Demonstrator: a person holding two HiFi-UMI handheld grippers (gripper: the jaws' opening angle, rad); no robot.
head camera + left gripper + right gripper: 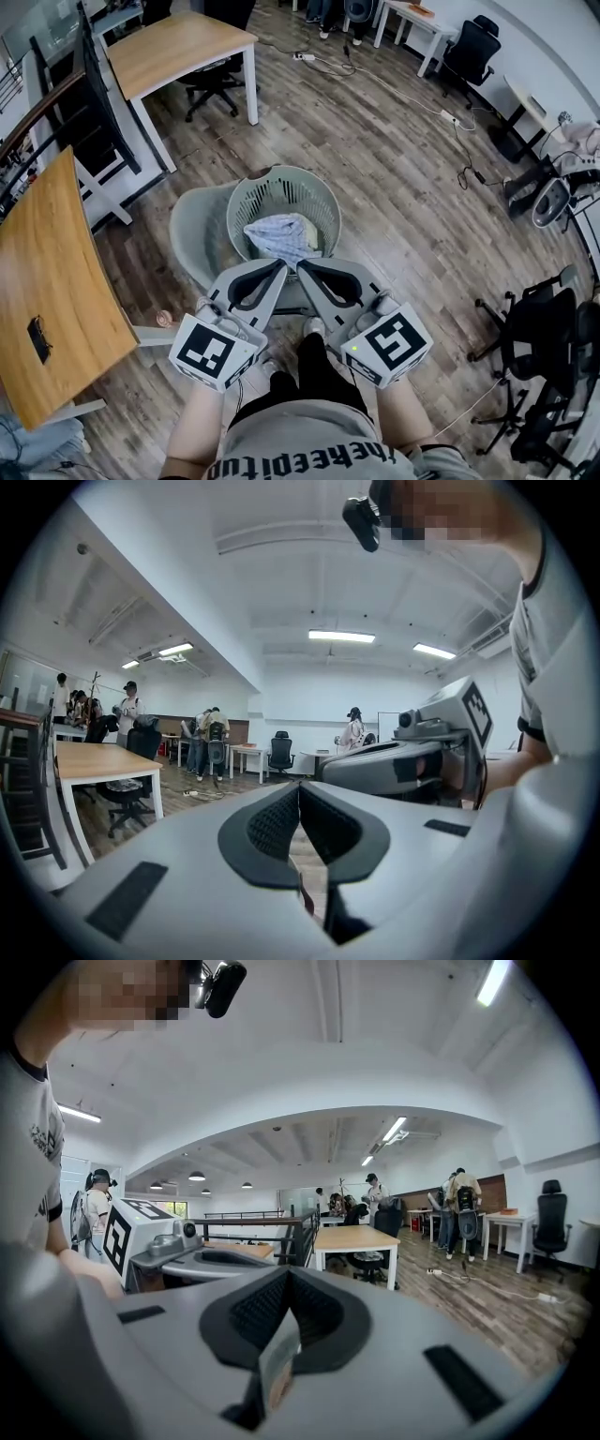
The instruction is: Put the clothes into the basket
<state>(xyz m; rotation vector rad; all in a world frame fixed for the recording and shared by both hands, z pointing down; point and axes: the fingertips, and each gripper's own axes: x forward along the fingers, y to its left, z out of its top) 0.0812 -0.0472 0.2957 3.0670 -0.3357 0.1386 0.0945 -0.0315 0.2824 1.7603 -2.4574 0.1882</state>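
A grey-green slatted laundry basket [323, 202] stands on a grey chair seat [192, 230] in front of me. A crumpled light blue and white cloth [281, 236] lies inside it. My left gripper [283, 264] and right gripper [300, 267] hover side by side at the basket's near rim, tips almost touching each other. Both are shut with no cloth between the pads. In the left gripper view the left gripper [298, 787] points level into the room, with the right gripper [394, 761] beside it. The right gripper [288, 1274] likewise faces the room, next to the left gripper [216, 1260].
A wooden table [178, 47] stands at the back left and another [47, 272] close on my left. Black office chairs [539, 347] crowd the right side. Cables [375, 80] run over the wood floor. Several people [206, 738] stand far off in the room.
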